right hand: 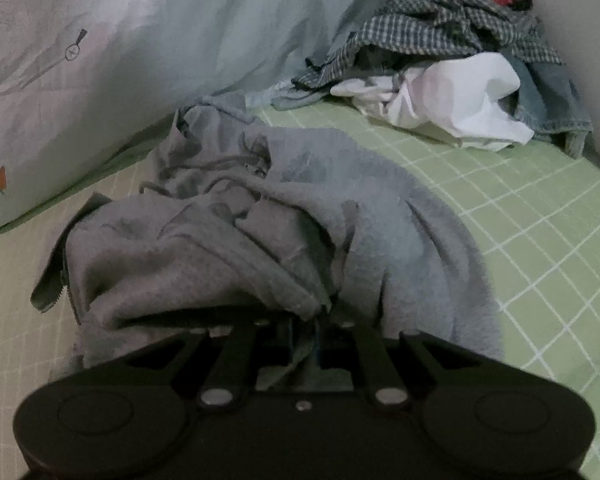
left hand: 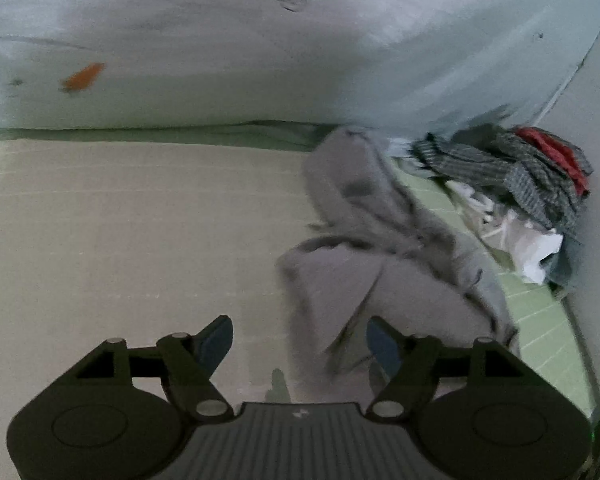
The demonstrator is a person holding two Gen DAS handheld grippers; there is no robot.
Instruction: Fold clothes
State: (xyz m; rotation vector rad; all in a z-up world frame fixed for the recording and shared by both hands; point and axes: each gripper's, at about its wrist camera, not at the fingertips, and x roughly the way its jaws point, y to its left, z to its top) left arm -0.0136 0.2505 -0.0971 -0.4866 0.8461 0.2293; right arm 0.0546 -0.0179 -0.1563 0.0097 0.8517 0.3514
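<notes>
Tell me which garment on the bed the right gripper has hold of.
The grey sweatshirt, crumpled alone in the middle of the green checked sheet. The right gripper is shut on its edge; the checked, white, red and denim pieces sit untouched in the far pile.

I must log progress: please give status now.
Left gripper open, empty. Right gripper shut on grey garment, still crumpled. Clothes pile apart, behind.
</notes>
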